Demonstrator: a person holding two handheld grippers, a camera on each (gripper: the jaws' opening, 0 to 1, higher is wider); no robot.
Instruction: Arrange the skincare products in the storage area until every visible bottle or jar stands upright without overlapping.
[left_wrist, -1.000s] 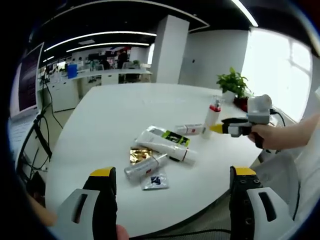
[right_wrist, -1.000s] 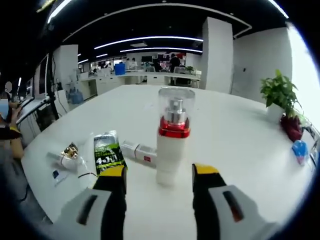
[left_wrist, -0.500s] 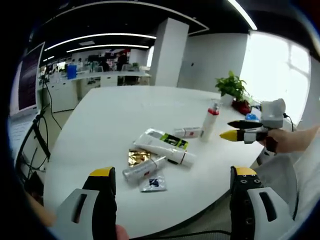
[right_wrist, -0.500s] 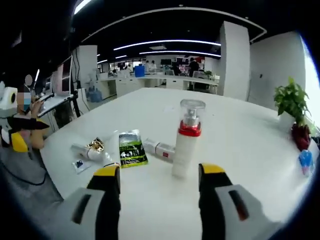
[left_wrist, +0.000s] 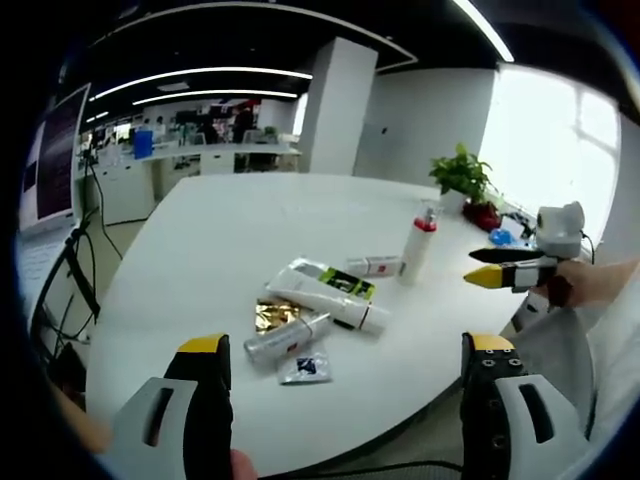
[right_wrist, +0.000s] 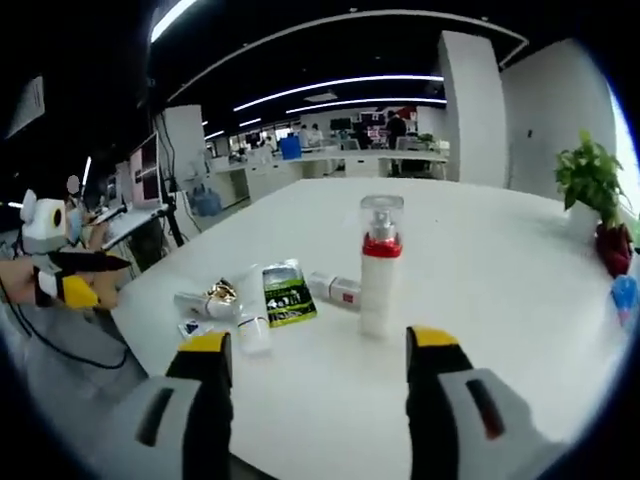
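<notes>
Left tool (left_wrist: 340, 400): jaws spread wide, nothing between them, held off the near edge of the white counter (left_wrist: 220, 230). Right tool (right_wrist: 320, 385): jaws likewise apart and empty, just short of the pump bottle (right_wrist: 379, 265), which stands upright with a red collar and clear cap. Left gripper view takes in the right tool from the side at far right, yellow-tipped, held in a hand (left_wrist: 590, 285), apart from the bottle. Lying flat in a cluster near the counter's middle: white tube (left_wrist: 325, 295) with green-black label, small box (left_wrist: 375, 265), silver tube (left_wrist: 285, 335), gold sachet (left_wrist: 272, 313), blue sachet (left_wrist: 308, 365). Right gripper view adds the left tool at far left beyond the counter. Potted plant (left_wrist: 462, 175) at the far edge.
</notes>
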